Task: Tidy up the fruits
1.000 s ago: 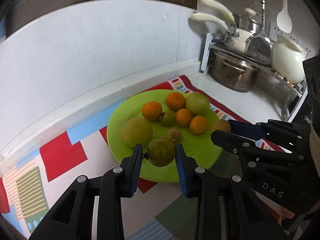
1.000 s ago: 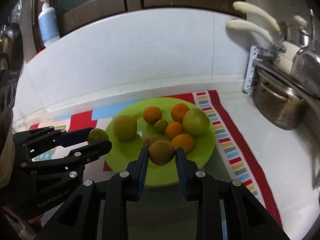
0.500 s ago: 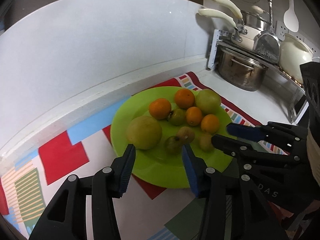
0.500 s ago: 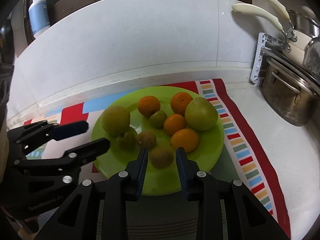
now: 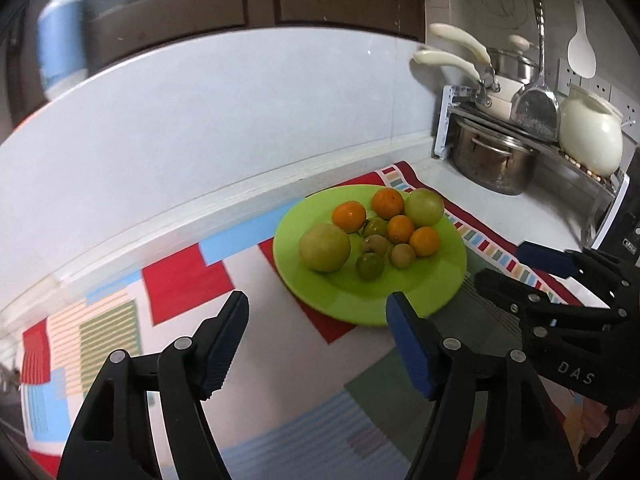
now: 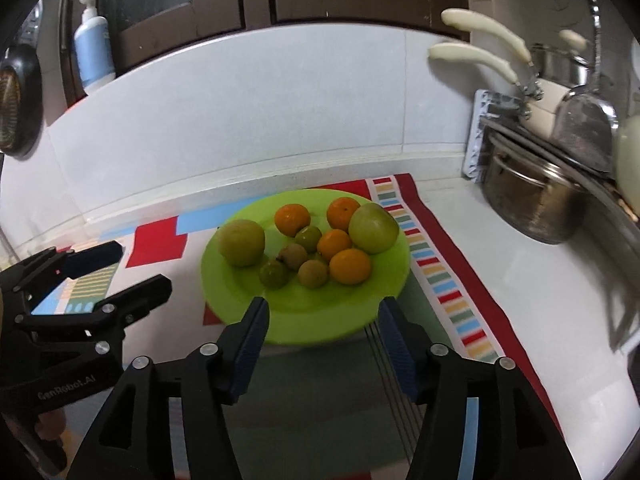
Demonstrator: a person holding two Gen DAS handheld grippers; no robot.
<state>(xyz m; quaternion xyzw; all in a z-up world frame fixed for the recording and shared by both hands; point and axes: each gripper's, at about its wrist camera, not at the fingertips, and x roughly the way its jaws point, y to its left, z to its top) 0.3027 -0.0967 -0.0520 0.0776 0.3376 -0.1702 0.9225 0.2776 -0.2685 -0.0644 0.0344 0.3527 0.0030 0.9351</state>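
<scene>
Fruits sit grouped on a lime-green plate [image 6: 304, 320], which rests on a multicoloured patterned mat [image 6: 448, 280] on the white counter [image 6: 520, 280].

Count on plate: four oranges, e.g. the near-right one [image 6: 350, 266]; two large yellow-green apples, one at the left [image 6: 241, 242], one at the right [image 6: 373, 228]; smaller green and brownish fruits in the middle, including a green one [image 6: 273, 274] and a brown one [image 6: 313, 273] nearest the front of the cluster. All lie touching or just beside one another (the exact kind of the small ones cannot be told).

Left gripper [image 5: 316, 316]: blue pads spread, jaws opening, nothing between them; it hangs over the mat just short of the plate's near-left edge.

Right gripper [image 6: 322, 314]: jaws opening, no fruit between the pads; the tips frame the plate's near rim.

Each gripper shows in the other's view, at the side, also spread and carrying nothing.

Background: steel pot [image 6: 536, 204] under a rack at the right; a blue-and-white pump bottle [image 6: 94, 54] on the ledge above the backsplash.
</scene>
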